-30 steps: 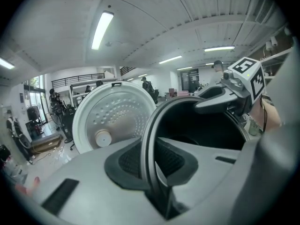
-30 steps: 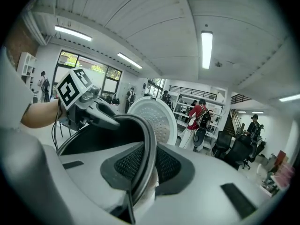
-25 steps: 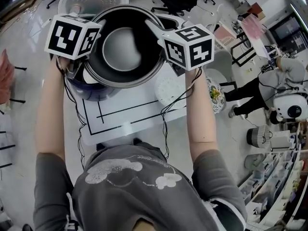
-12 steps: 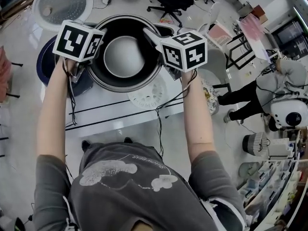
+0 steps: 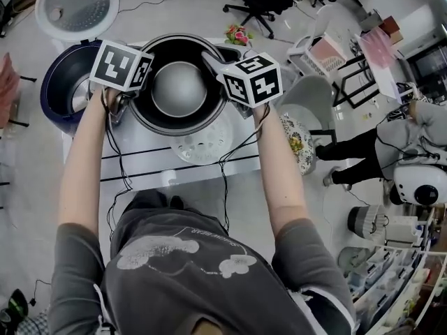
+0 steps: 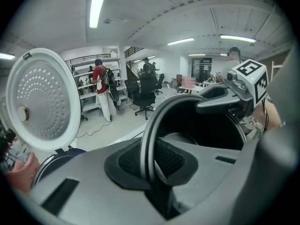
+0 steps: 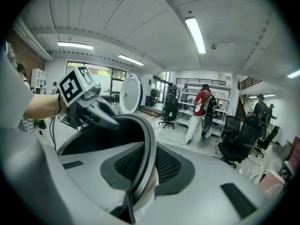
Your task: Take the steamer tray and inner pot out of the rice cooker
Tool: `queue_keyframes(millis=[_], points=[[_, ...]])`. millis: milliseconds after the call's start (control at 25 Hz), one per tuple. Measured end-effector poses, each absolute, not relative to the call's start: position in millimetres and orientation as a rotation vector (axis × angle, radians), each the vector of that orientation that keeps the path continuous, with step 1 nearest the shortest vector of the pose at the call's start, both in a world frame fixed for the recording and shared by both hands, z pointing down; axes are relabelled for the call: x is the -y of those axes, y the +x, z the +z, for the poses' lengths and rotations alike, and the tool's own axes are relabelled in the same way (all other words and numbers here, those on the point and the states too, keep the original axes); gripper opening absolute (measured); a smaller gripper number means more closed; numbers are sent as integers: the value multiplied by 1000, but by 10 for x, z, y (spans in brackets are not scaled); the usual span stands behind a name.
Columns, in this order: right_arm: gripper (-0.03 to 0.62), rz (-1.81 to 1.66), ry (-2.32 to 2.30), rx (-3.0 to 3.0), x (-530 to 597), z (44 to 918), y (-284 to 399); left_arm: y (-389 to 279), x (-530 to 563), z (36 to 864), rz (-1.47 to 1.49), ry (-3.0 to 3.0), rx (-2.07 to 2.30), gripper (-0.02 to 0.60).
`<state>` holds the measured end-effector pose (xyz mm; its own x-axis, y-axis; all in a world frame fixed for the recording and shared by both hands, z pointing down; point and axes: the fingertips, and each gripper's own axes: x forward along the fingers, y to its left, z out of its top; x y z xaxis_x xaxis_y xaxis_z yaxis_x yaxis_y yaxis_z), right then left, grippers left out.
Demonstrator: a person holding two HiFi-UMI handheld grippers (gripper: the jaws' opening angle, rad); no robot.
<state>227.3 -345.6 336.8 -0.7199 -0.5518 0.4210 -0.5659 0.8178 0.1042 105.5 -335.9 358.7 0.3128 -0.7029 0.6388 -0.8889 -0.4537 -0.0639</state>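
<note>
Both grippers carry the dark inner pot [image 5: 179, 89] by its rim, over the white table [image 5: 160, 173]. My left gripper [image 5: 134, 93] is shut on the left rim [image 6: 152, 139], the right gripper [image 5: 209, 60] on the right rim [image 7: 147, 158]. In each gripper view the rim runs between the black pads. The white perforated steamer tray [image 5: 202, 145] lies on the table, partly under the pot's near edge. The dark blue rice cooker [image 5: 63, 89] stands at the table's left end with its lid [image 5: 77, 5] raised.
A small bunch of flowers [image 5: 237, 33] sits at the table's far edge. To the right stand a patterned plate [image 5: 297, 145] and a grey chair [image 5: 314, 96]. People stand among office chairs and shelves in the background [image 7: 204, 107]. Cables hang from both grippers over the table's near edge.
Both grippers have carried the pot from above the cooker to the right and downward, over the table. The cooker now shows uncovered at the left, and the steamer tray lies under the pot's near edge.
</note>
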Motion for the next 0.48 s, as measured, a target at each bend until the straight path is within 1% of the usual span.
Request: queue_keyframes(millis=[200, 480], points=[[83, 69, 845, 2543, 3711, 3602, 2268, 1059, 3649, 3888, 908, 2266, 1368, 60], [84, 139, 870, 2502, 4065, 3874, 2347, 1119, 4007, 4090, 958, 2250, 1320, 61]])
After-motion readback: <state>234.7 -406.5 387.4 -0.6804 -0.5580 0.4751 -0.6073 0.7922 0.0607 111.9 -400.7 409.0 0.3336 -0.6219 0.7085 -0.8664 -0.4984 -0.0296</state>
